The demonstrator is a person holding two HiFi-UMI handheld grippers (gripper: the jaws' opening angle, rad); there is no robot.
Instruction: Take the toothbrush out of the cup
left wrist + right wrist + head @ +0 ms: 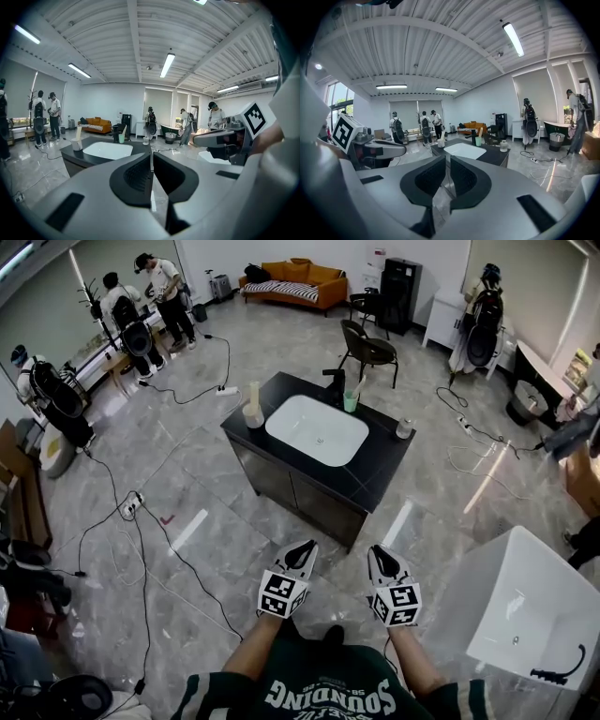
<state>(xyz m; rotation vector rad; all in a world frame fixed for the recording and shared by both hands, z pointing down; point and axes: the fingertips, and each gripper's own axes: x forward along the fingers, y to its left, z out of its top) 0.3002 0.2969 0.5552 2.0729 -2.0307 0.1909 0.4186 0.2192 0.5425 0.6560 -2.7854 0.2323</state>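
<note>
Left tool (304, 547) and right tool (378, 553): jaws together, empty, held low, probably because the target is out of reach. Toothbrush (360, 384) leans in green cup (351, 402) at the far edge of the sink surface (380, 465), well apart.

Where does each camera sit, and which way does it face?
Head view: on the person's head, facing steeply down at the floor and the black sink counter; forearms, left tongs and right tongs show.
Left gripper view: on the left tongs, looking along their closed jaws toward the counter; the right tongs show at the right.
Right gripper view: on the right tongs, jaws closed, facing the counter; the left tongs show at the left.
Shared: all three show the counter and the green cup with the toothbrush.
</note>
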